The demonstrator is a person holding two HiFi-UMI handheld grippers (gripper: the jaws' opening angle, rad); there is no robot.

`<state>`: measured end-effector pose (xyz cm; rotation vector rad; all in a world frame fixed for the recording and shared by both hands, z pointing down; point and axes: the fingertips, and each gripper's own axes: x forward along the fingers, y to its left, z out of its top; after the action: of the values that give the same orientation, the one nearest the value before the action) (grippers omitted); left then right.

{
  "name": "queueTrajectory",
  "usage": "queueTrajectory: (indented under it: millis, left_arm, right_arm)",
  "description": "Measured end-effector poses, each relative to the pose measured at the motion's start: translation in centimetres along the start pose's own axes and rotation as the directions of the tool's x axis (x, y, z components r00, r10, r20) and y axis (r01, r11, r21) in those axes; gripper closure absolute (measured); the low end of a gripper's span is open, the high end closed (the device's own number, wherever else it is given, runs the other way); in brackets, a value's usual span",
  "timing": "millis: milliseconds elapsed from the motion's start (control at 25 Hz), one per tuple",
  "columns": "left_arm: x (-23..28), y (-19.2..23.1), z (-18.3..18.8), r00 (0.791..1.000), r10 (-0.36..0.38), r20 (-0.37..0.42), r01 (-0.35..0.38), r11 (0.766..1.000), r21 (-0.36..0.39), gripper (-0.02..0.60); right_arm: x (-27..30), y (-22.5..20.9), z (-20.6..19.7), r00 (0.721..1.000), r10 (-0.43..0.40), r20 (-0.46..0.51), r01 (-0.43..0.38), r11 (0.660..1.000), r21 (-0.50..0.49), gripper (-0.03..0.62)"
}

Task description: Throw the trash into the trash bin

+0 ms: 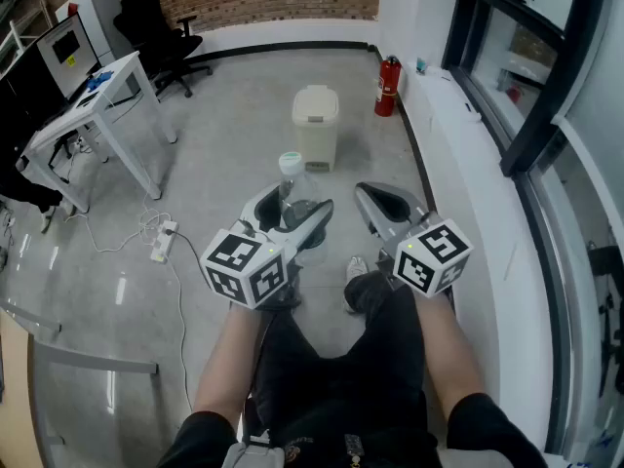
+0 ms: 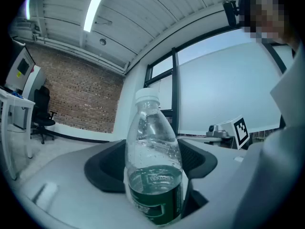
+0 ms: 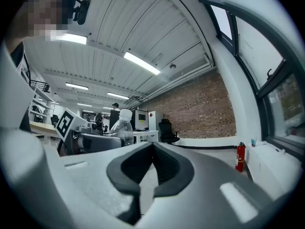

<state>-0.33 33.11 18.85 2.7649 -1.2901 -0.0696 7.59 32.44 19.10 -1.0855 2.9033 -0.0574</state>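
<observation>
Left gripper (image 1: 300, 211): was held level at 7 o'clock from the centre of the head view, jaws aimed toward 1 o'clock.
Left jaws: stood wide, pads pressed on both sides of an upright bottle (image 2: 153, 166).
Left marker cube (image 1: 249, 266): sat at the gripper's rear, toward 7 o'clock.
Right gripper (image 1: 375, 201): was held level at 4 o'clock from centre, jaws aimed toward 11 o'clock.
Right jaws: were closed tip to tip, with nothing between them.
Right marker cube (image 1: 434, 254): sat at the gripper's rear, toward 5 o'clock.
Left forearm (image 1: 229, 359): was bare and reached from 6 o'clock toward 12 o'clock.
Right forearm (image 1: 439, 354): was bare and ran parallel to the left.
</observation>
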Motion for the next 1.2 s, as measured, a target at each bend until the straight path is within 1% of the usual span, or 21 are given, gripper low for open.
queueTrajectory:
  millis: [880,1200]
  left_arm:
    - [0.4,-0.1,-0.1,1.000,-0.005,0.000,0.005,1.000,-0.005,0.244]
    - [1.2,0.7,0.0,1.000,-0.012,-0.003,0.012,1.000,0.001,0.244]
  right_arm:
    - [0.2,-0.6,-0.1,1.000,-0.011,-0.004,0.011,1.000,0.011,0.591]
    - [1.1,-1.4,0.0,1.000,-0.014,-0.001,0.014,1.000,0.016,0.591]
